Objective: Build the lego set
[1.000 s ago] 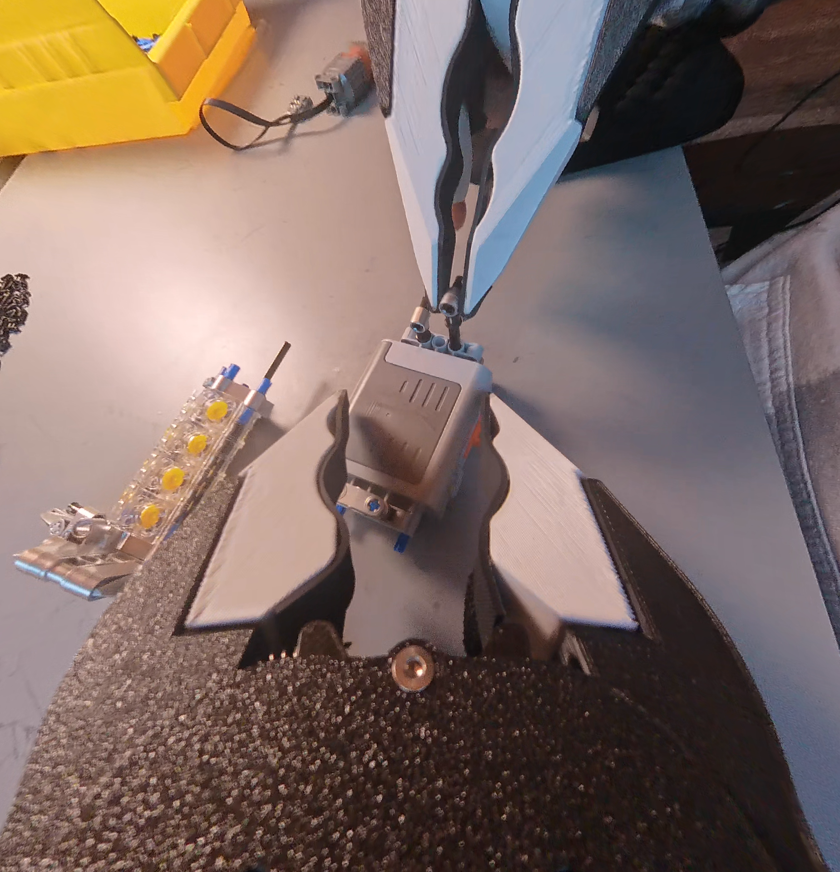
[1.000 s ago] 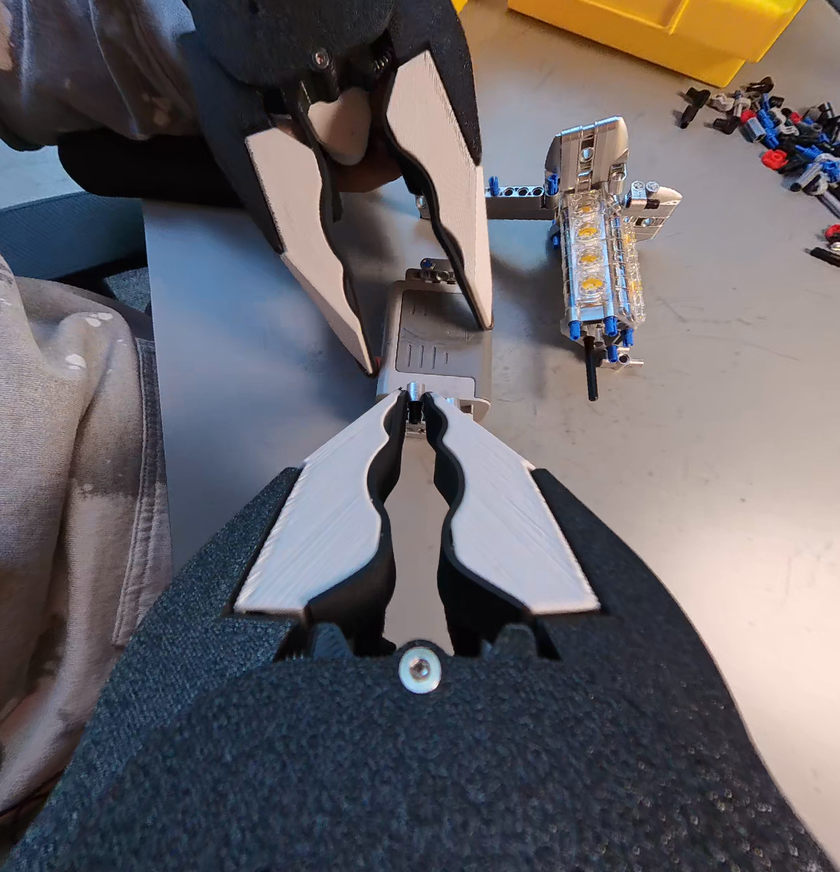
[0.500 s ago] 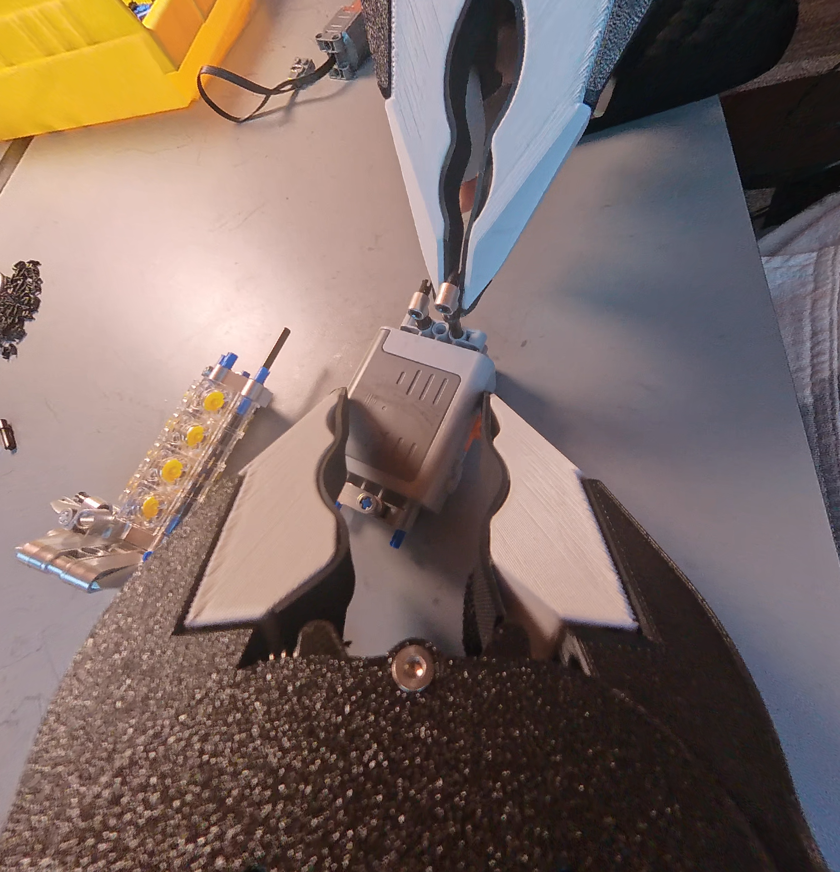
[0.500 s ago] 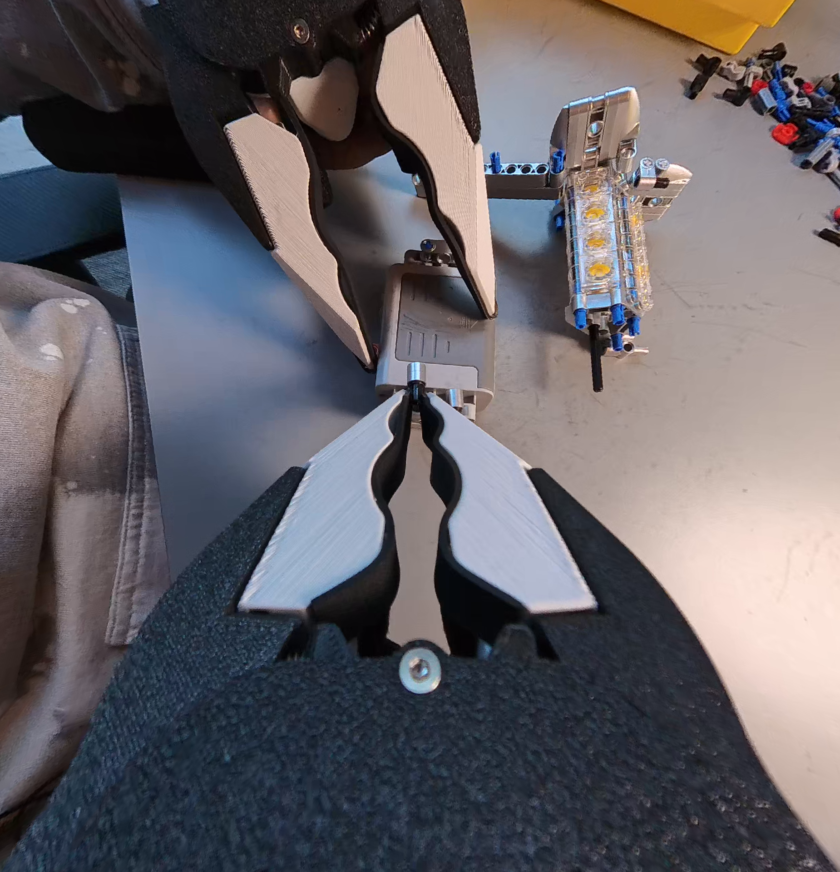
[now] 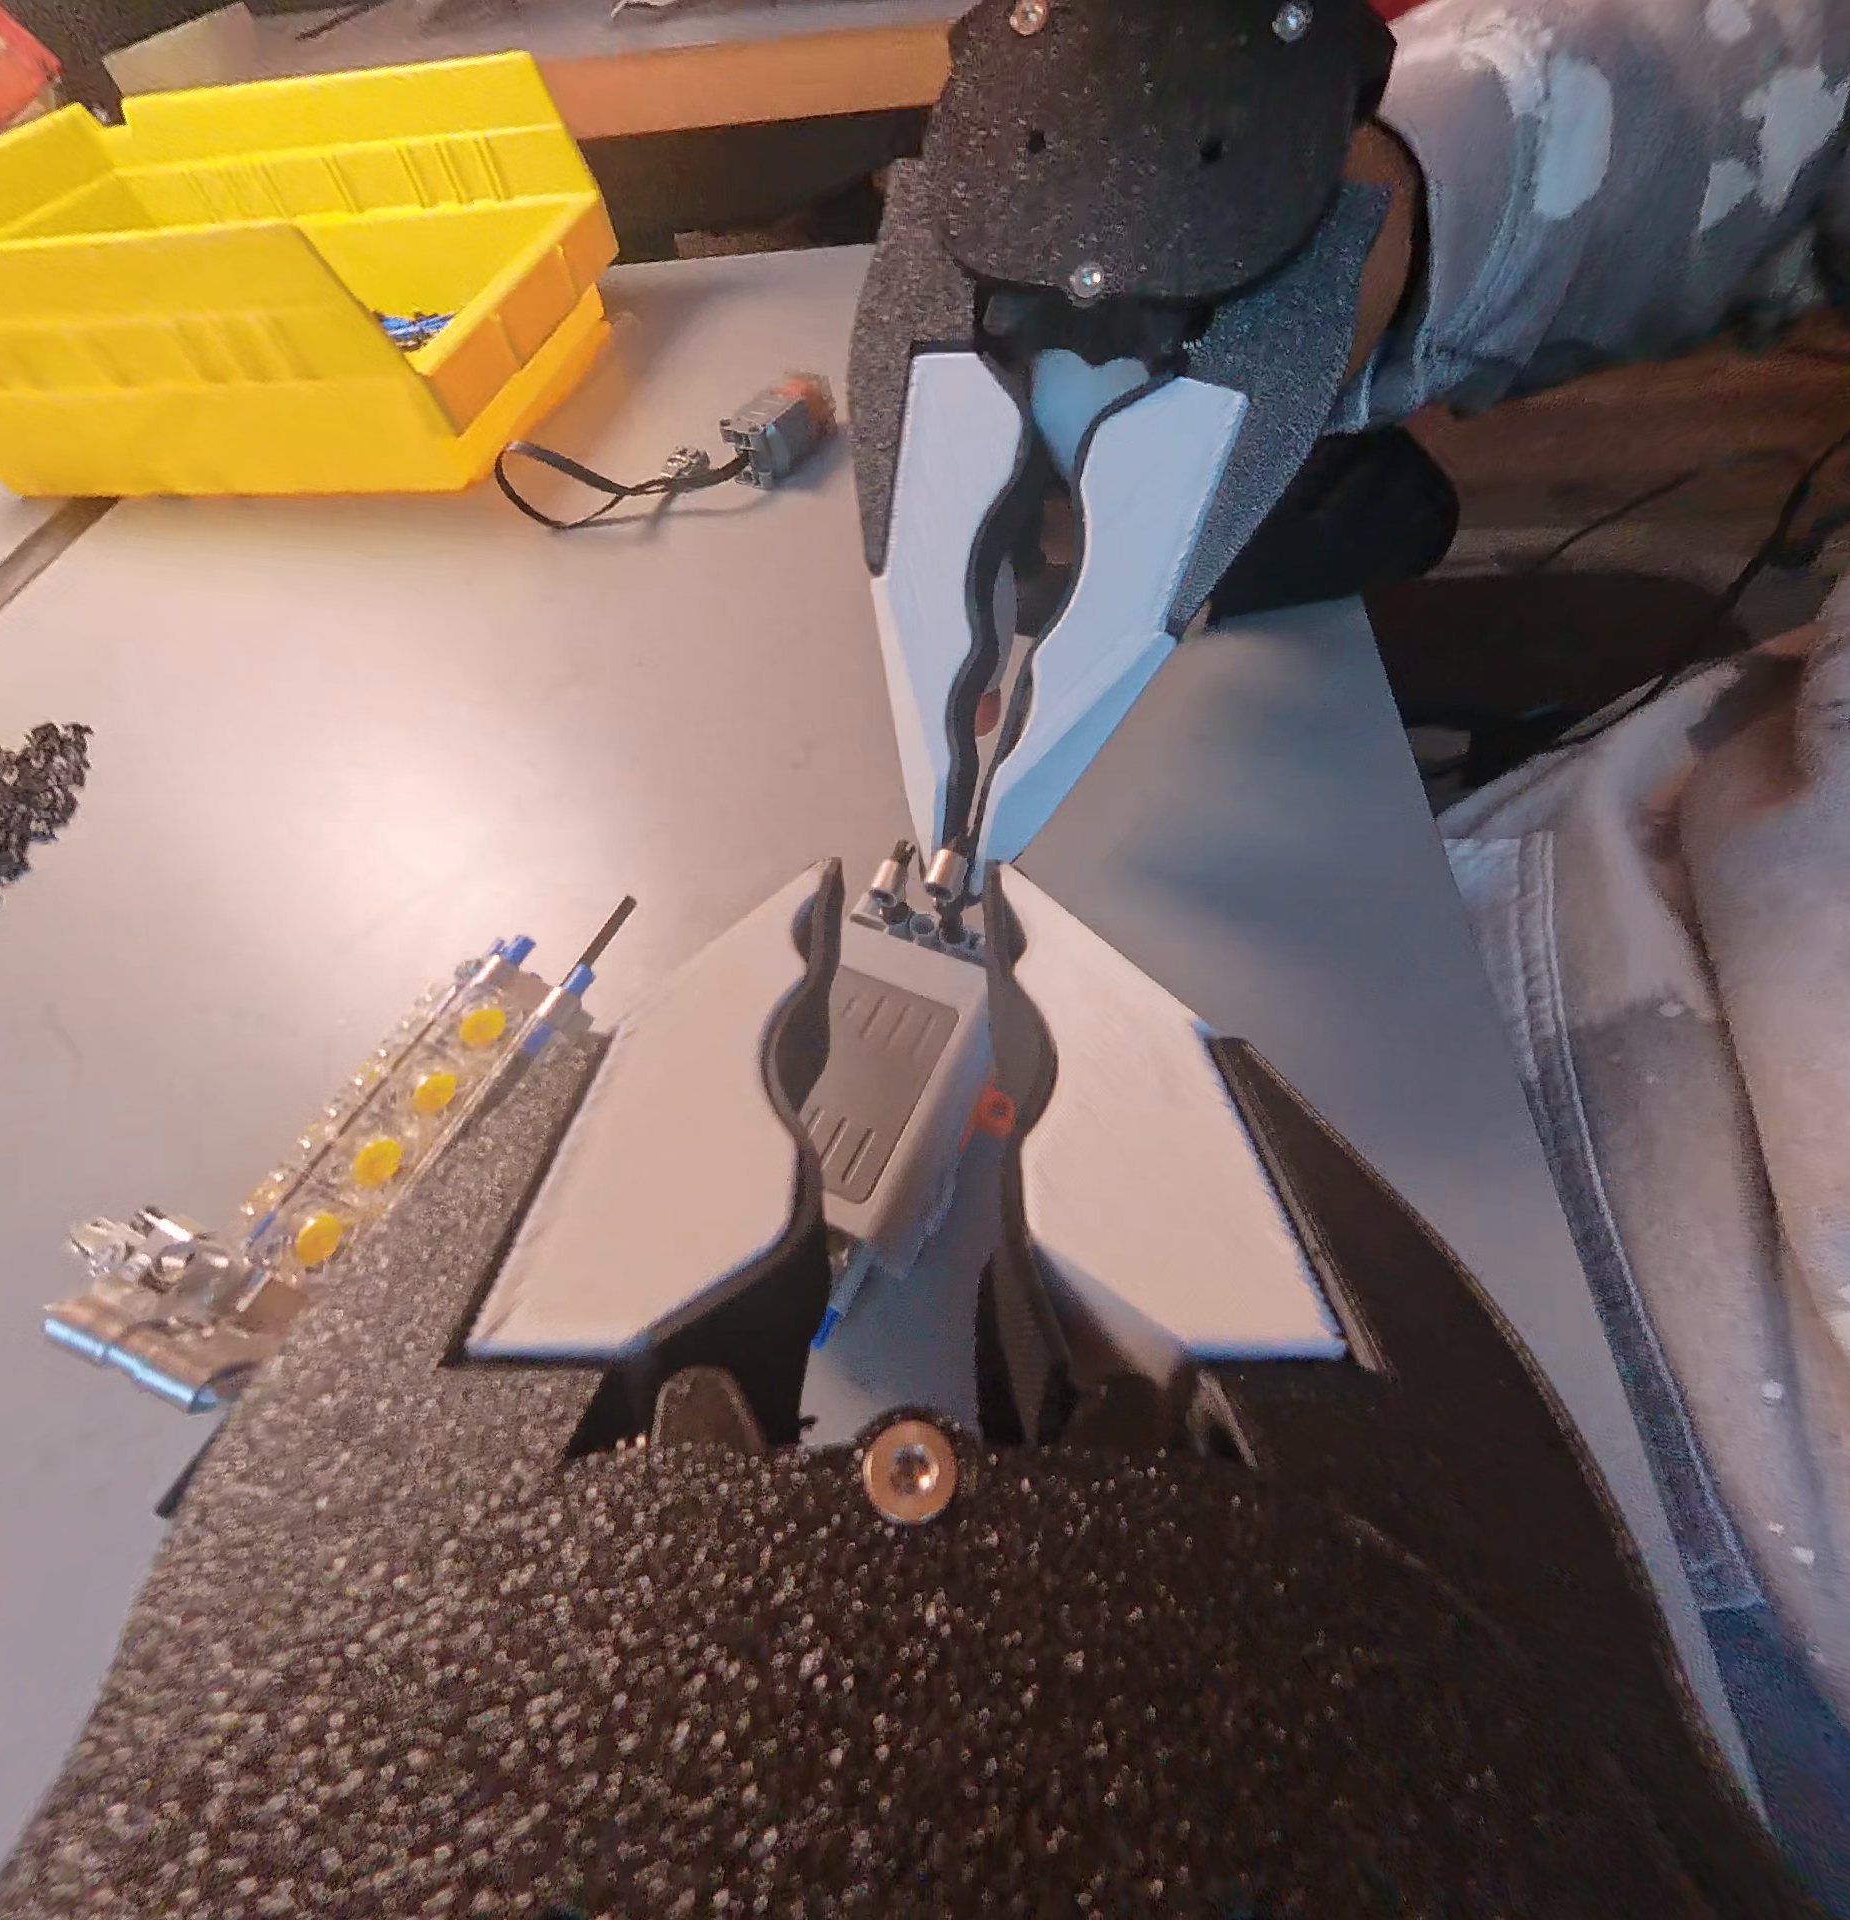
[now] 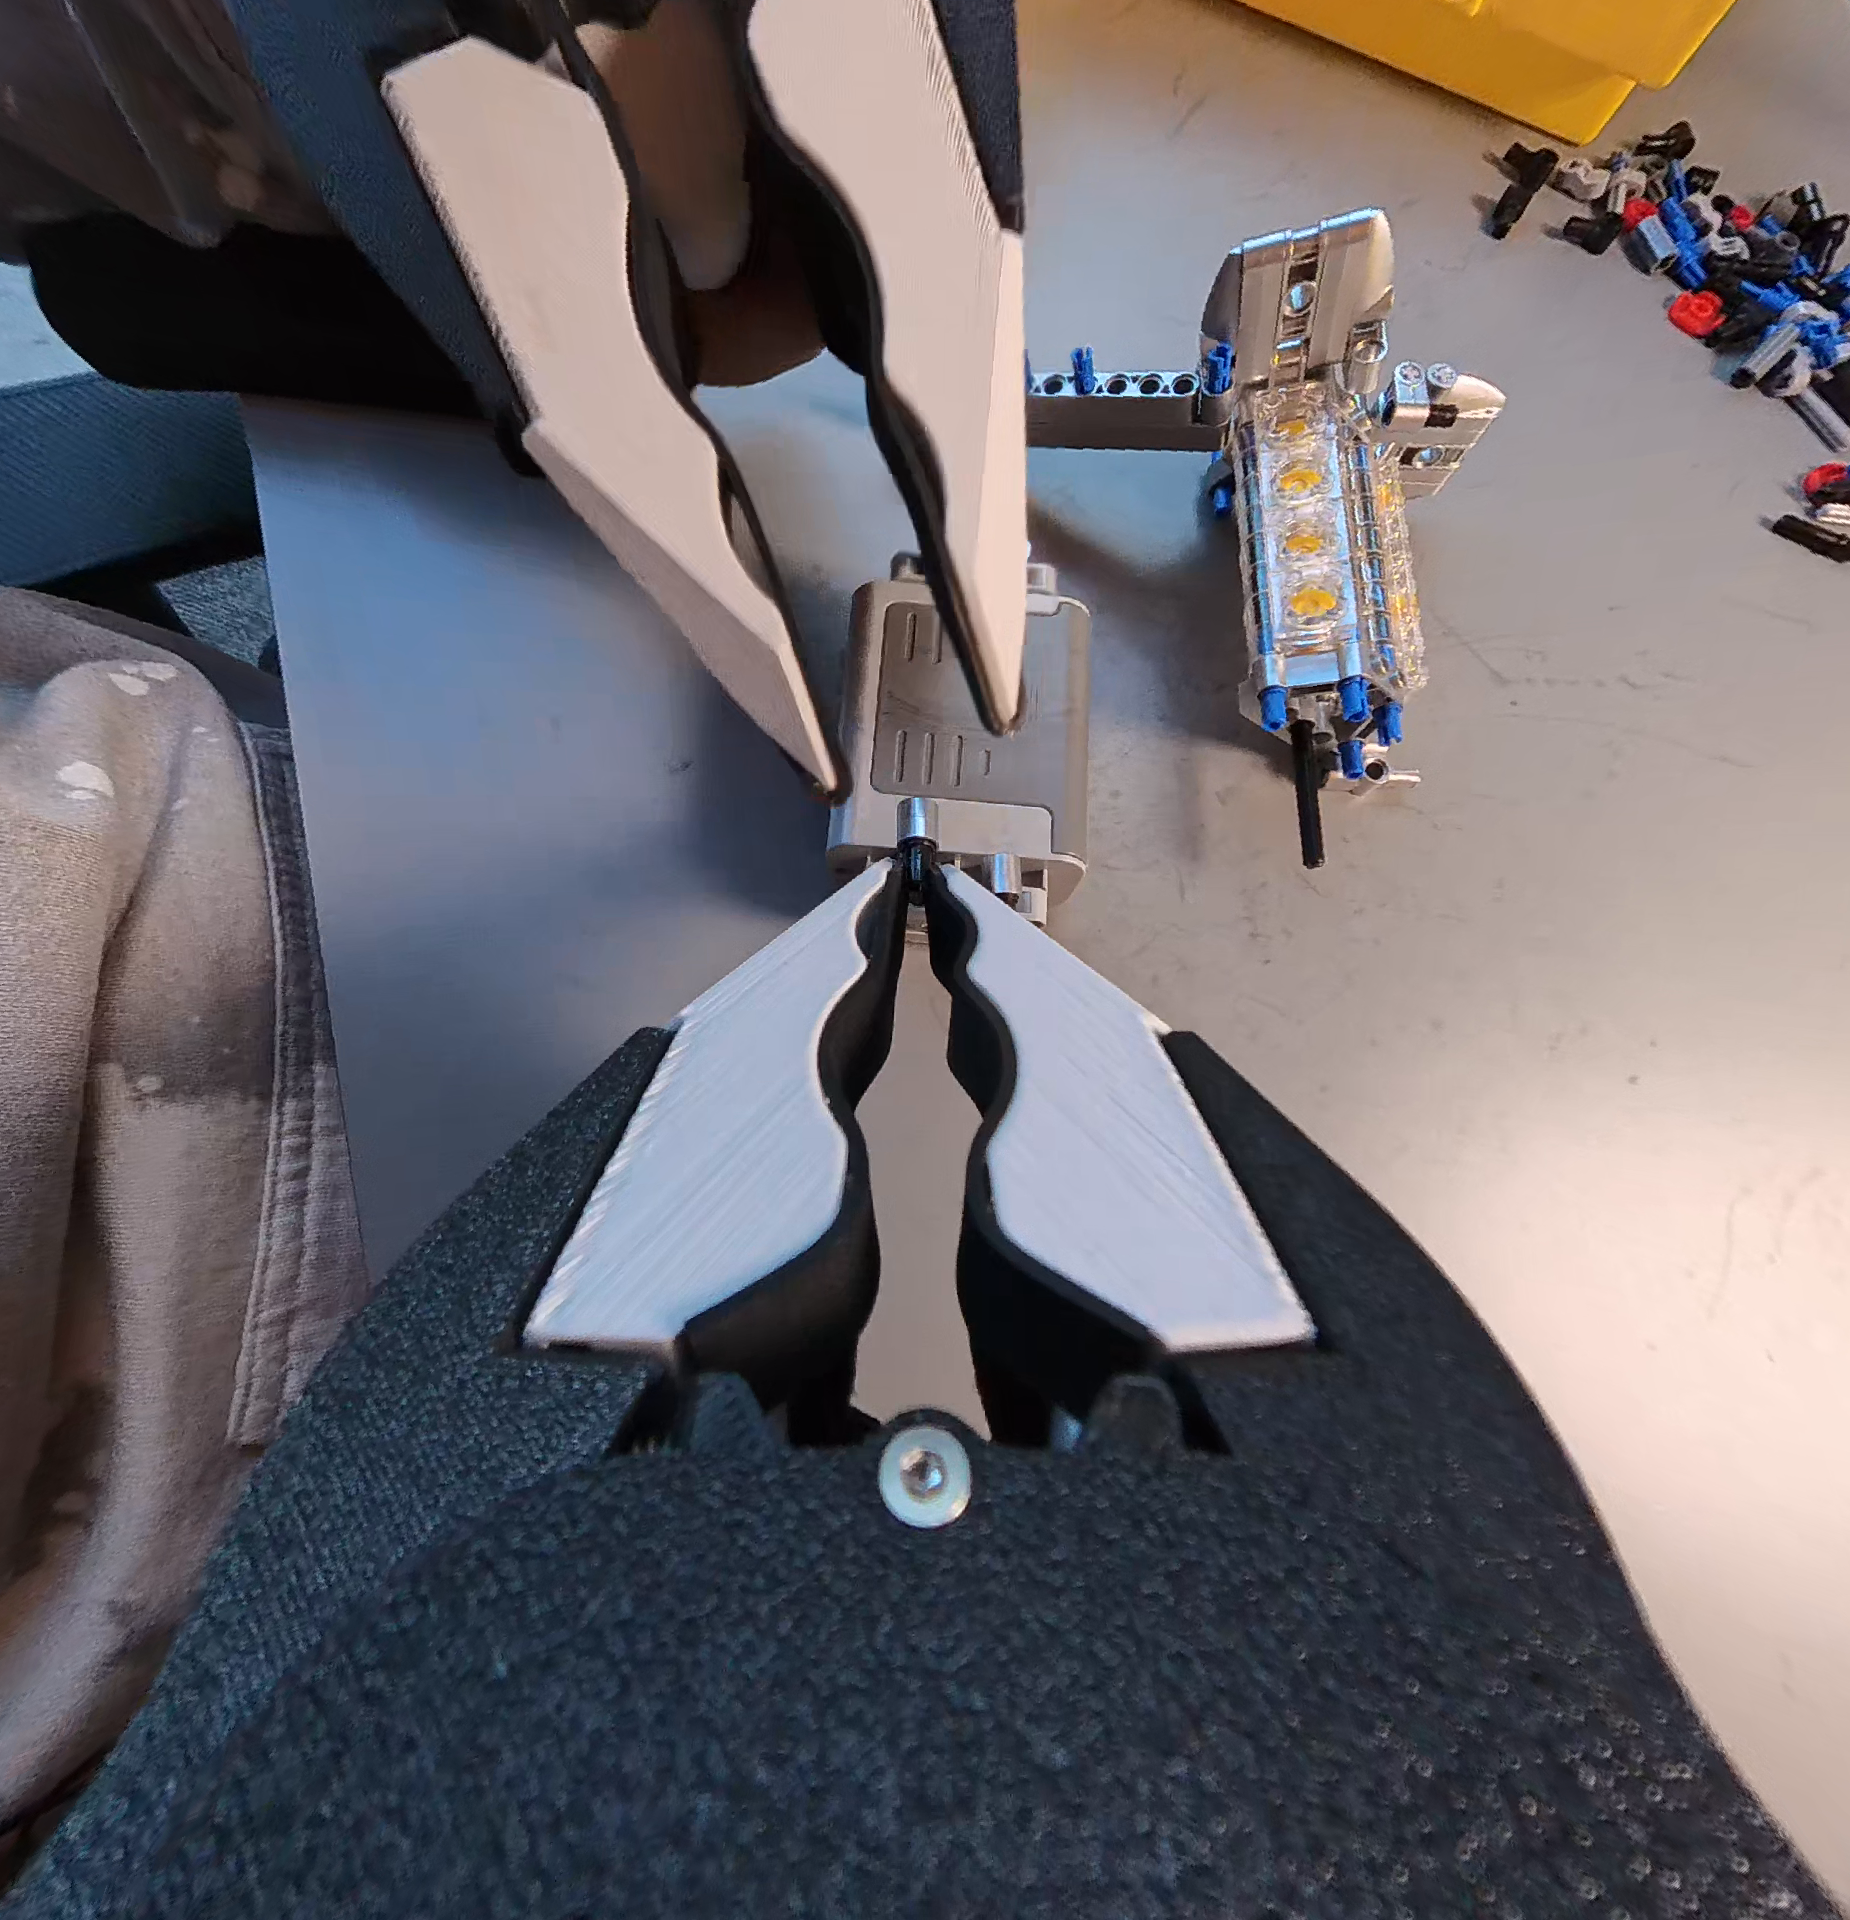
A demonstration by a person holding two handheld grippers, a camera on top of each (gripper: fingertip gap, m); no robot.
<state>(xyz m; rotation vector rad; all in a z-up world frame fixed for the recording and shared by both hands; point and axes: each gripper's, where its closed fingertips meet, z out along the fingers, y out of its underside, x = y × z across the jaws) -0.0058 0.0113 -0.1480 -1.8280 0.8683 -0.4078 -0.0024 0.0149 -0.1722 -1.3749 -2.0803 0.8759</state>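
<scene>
Pale wavy-edged fingers [image 6: 734, 1153], speckled black bodies, silver screws.

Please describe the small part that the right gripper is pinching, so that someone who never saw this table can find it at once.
On the grey table, find the grey box between the left gripper's fingers. On its near end stand two pins with silver sleeves. The one meant is the pin nipped by the right gripper; the other pin, beside it, is free.

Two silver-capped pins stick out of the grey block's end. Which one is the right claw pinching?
The right claw pinches the silver-capped pin nearer the table edge; the other pin stands free beside it, toward the clear engine model.
</scene>
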